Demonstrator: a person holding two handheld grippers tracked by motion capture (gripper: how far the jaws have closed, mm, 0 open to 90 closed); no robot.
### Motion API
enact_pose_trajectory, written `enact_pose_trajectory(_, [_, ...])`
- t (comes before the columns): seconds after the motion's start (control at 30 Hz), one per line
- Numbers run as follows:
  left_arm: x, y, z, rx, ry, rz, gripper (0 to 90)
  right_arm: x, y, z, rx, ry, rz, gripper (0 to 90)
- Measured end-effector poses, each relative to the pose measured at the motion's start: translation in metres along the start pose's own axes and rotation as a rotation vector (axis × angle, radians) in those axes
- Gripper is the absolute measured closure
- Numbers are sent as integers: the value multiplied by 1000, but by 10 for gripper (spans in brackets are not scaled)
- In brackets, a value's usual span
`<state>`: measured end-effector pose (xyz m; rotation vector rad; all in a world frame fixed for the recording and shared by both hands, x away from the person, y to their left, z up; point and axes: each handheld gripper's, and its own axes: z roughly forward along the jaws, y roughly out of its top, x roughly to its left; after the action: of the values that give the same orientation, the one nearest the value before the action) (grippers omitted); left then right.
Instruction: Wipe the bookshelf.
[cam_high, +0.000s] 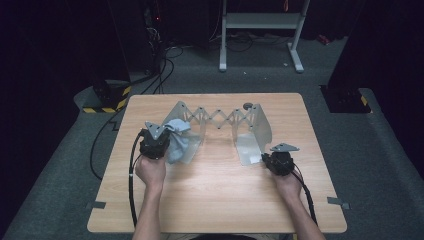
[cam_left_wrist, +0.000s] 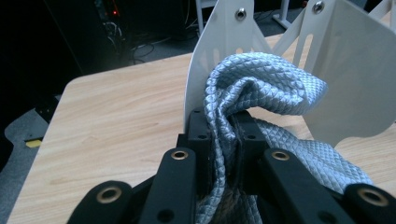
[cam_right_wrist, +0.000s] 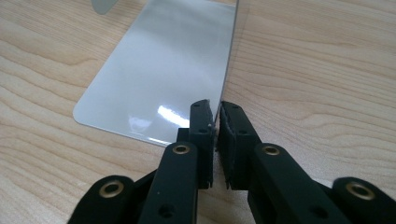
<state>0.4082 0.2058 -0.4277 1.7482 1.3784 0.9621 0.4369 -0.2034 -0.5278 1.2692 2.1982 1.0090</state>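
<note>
A silver folding rack with a scissor lattice stands on the wooden table. A light blue quilted cloth drapes against the rack's left end plate. My left gripper is shut on a bunched fold of this cloth, right beside that plate. My right gripper is shut on the thin near edge of the rack's right end plate, low by the tabletop.
A small dark knob lies behind the rack. Tape tabs mark the table's side edges. Cables run over the floor at the back left, and a white desk frame stands beyond the table.
</note>
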Motion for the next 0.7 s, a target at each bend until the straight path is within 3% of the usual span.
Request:
enact_pose_trajectory(0.2, [3, -9, 8, 25, -10, -22, 800, 0, 0, 0, 0, -3, -1, 842])
enact_pose_trajectory(0.4, [0, -20, 28, 75, -25, -35, 800, 0, 0, 0, -1, -2, -1, 843])
enact_pose_trajectory(0.7, [-6, -32, 50, 147, -24, -21, 801, 0, 0, 0, 0, 2, 0, 843])
